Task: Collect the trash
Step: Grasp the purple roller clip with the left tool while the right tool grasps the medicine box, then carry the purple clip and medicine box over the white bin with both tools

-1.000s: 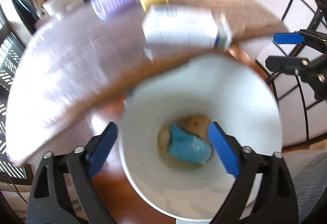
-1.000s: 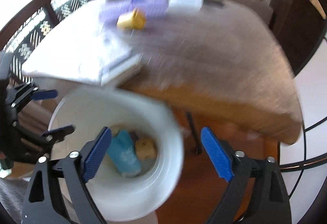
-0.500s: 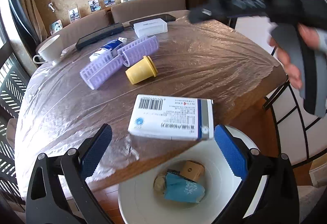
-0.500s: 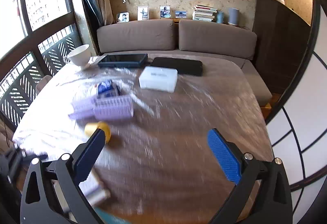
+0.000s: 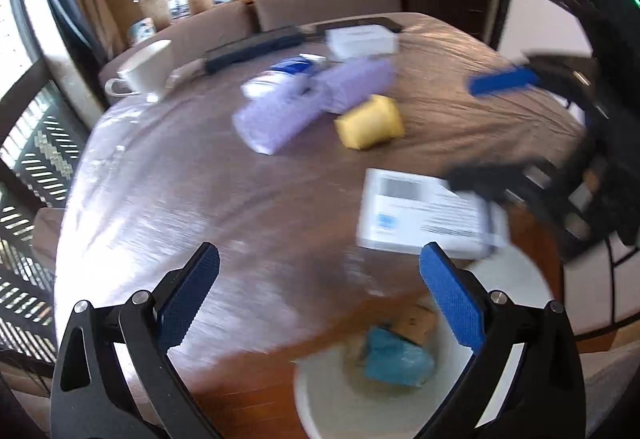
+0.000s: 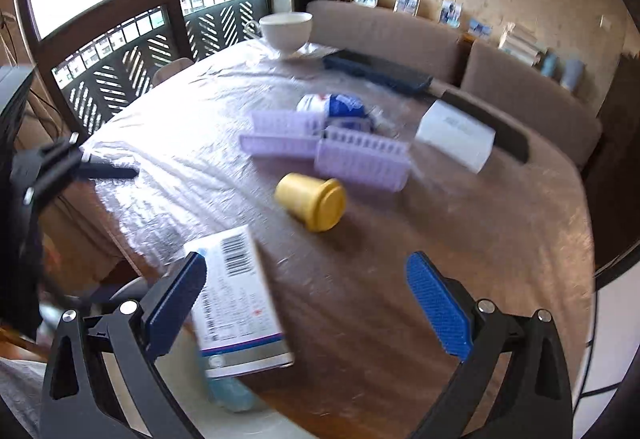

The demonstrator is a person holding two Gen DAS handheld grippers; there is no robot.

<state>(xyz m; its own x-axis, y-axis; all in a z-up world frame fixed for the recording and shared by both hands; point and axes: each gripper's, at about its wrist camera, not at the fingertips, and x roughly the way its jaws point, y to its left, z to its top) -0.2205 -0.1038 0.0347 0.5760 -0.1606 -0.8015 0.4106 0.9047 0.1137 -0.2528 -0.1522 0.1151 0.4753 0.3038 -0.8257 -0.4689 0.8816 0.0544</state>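
Worktop, round, under a clear crinkled plastic sheet, carrying the remaining items.

Left hand-held gripper: jaws spread wide, having just been opening, nothing between the pads; it hangs over the near edge of the worktop. Right hand-held gripper: jaws likewise wide and just been opening, nothing clasped; its left pad overlaps the near corner of the carton in view, contact not discernible.

White carton with barcode: flat at the near edge of the worktop, one end jutting past the edge above the bin. In the left wrist view the carton lies ahead and to the right of the left hand-held gripper, just beyond its right pad.

Yellow cup: on its side near the middle of the worktop, ahead of both hand-held grippers, well clear of the pads.

Purple racks: just behind the yellow cup, with a blue-and-white wrapper at their far side.

White bin: below the near edge, holding a teal crumpled packet and a brown item (blurred).

Far edge: white mug, dark flat case, white box.
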